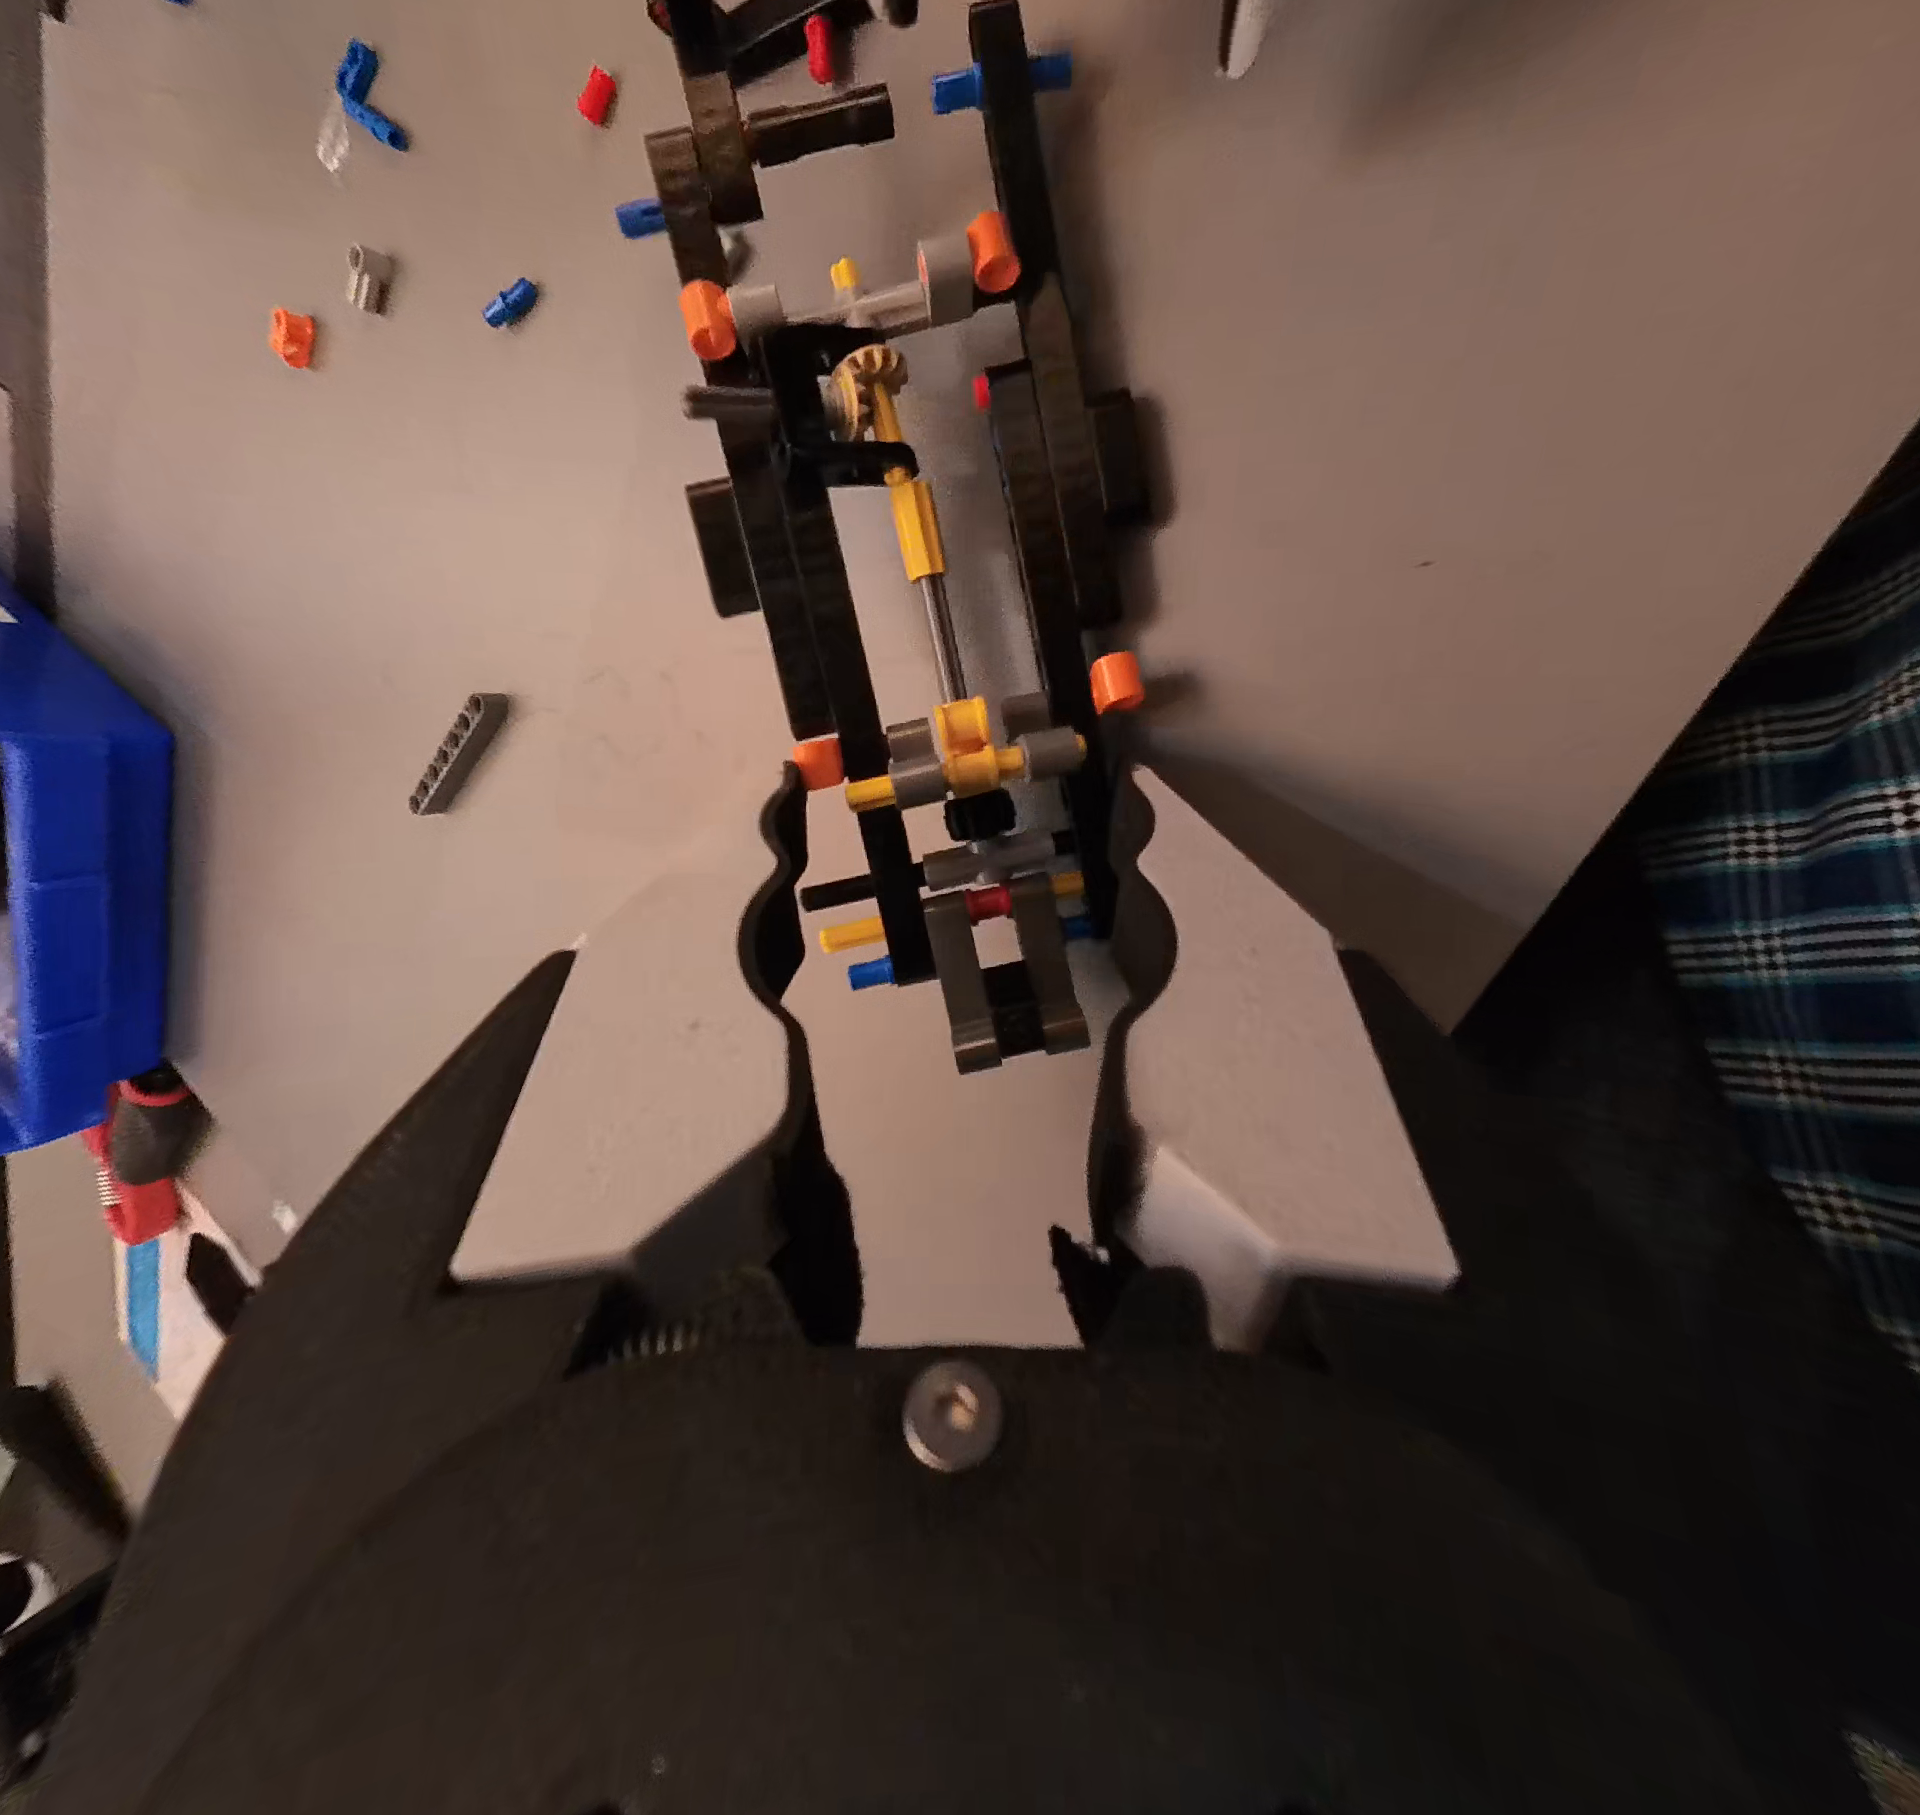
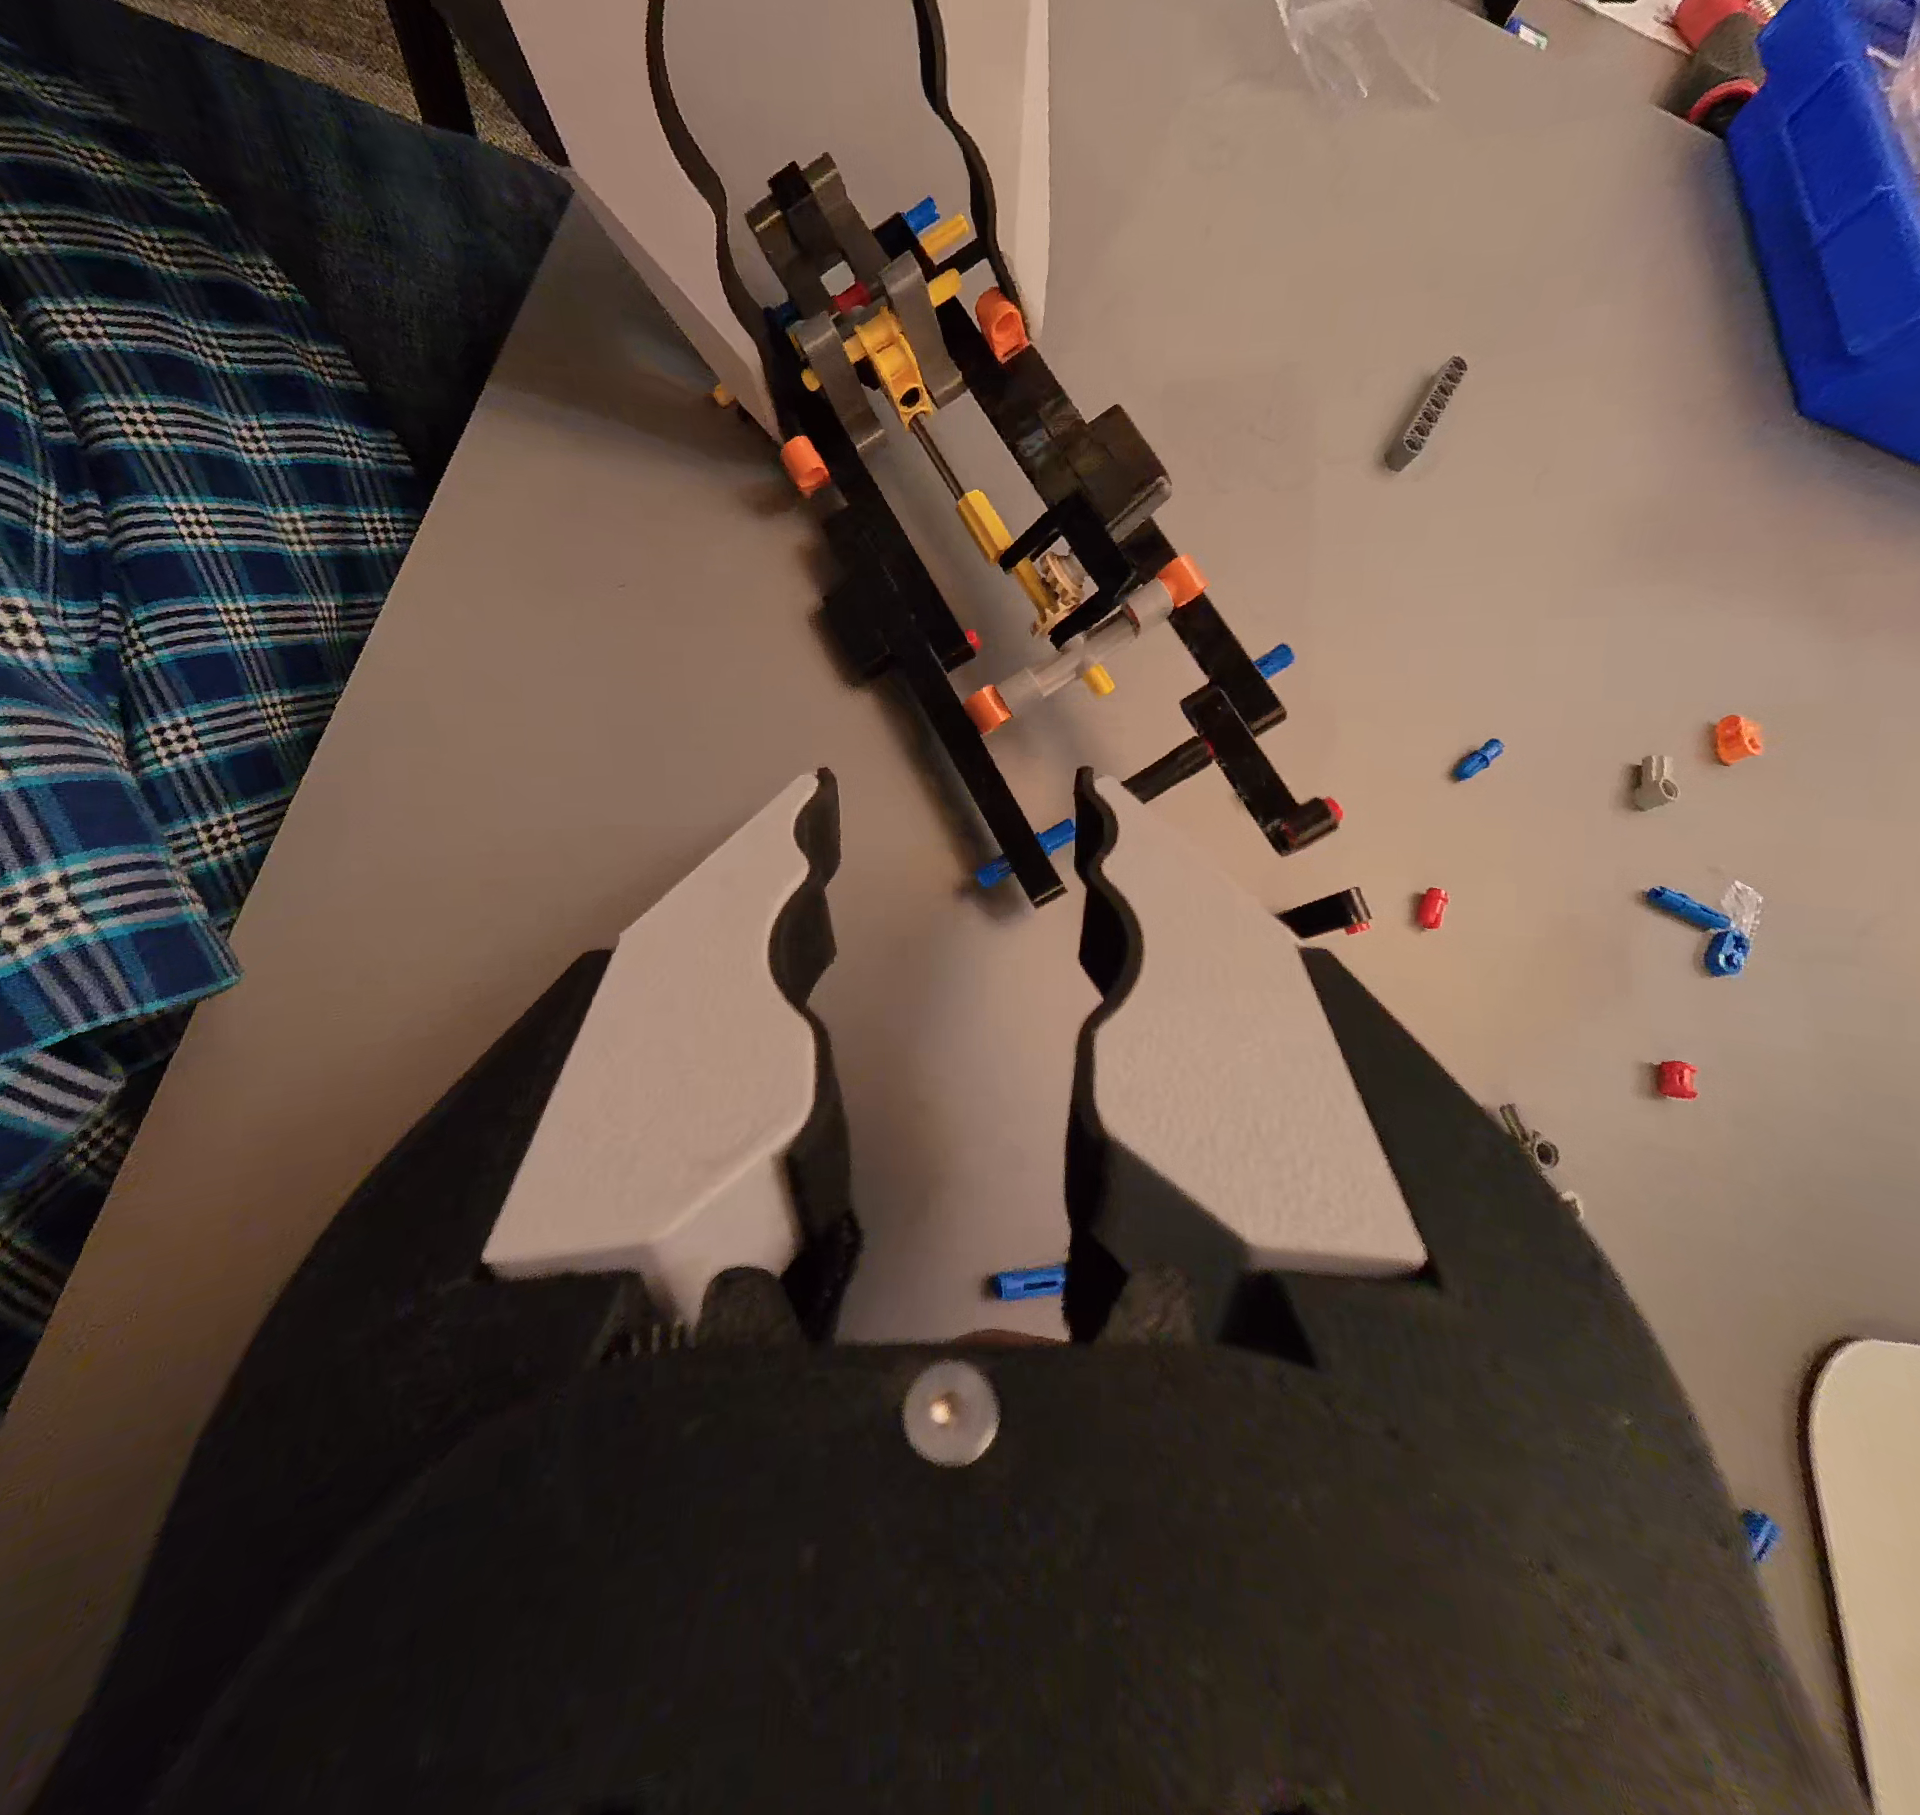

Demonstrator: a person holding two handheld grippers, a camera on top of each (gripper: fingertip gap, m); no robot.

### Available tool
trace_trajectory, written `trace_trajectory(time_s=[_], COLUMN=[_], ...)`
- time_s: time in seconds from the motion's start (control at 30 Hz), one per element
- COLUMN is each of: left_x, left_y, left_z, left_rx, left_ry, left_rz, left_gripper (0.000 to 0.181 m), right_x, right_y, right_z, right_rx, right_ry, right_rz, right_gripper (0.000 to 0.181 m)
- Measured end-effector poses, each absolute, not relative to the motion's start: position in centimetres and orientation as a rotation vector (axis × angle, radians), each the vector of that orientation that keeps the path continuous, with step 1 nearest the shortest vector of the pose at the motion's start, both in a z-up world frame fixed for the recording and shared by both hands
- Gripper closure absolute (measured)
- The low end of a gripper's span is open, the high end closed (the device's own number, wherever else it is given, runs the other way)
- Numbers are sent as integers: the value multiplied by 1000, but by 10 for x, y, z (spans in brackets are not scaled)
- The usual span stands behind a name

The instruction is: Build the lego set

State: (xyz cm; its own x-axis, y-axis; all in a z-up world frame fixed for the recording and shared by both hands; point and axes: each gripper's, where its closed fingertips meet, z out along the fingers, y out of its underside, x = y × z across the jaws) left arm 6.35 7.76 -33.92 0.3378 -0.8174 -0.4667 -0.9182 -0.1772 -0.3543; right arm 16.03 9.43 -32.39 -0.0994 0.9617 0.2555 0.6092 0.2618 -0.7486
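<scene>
- The left tool (image 1: 961, 892) bracketed the near end of the lego chassis (image 1: 914, 539), its two wavy-edged fingers against the outer sides of the black side rails; it looked pinched on the frame, most likely to steady it on the tabletop (image 1: 1455, 363) while the other tool worked.
- The chassis lay flat on the tabletop, running straight out ahead of the left tool, with the yellow drive shaft (image 1: 920, 529) along its middle and the tan gear (image 1: 868, 383) beyond it.
- The right tool (image 2: 951, 799) hovered at the opposite end of the chassis (image 2: 997, 518), fingers spread and holding nothing; the tip of one black rail (image 2: 987, 789) with its blue pin (image 2: 1023, 851) sat just ahead of the gap.
- That facing arrangement, one tool at each end, probably let the frame be braced against a push from the free end.
- Loose pieces were scattered to the right of the right tool: a red bush (image 2: 1431, 906), a blue pin (image 2: 1477, 758), an orange connector (image 2: 1735, 739) and a grey beam (image 2: 1425, 415), within easy reach for the next pick, I would judge.
- A blue bin (image 2: 1829, 207) stood well beyond them.
</scene>
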Motion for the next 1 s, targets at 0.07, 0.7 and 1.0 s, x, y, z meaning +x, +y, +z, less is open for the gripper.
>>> trace_trajectory(time_s=[0.07, 0.7, 1.0], left_x=[62, 63, 64], left_y=[79, 80, 75], left_z=[-338, -339, -341], left_rx=[-2004, -2028, -2310], left_ry=[1525, 1501, 1195], left_rz=[258, 185, -313], left_gripper=[125, 125, 126], right_x=[159, 150, 146], right_y=[95, 90, 84], right_z=[-324, -323, -322], right_rx=[-1430, -1396, -1393], right_ry=[-1803, -1822, -1829], right_rz=[603, 619, 635], right_gripper=[138, 138, 138])
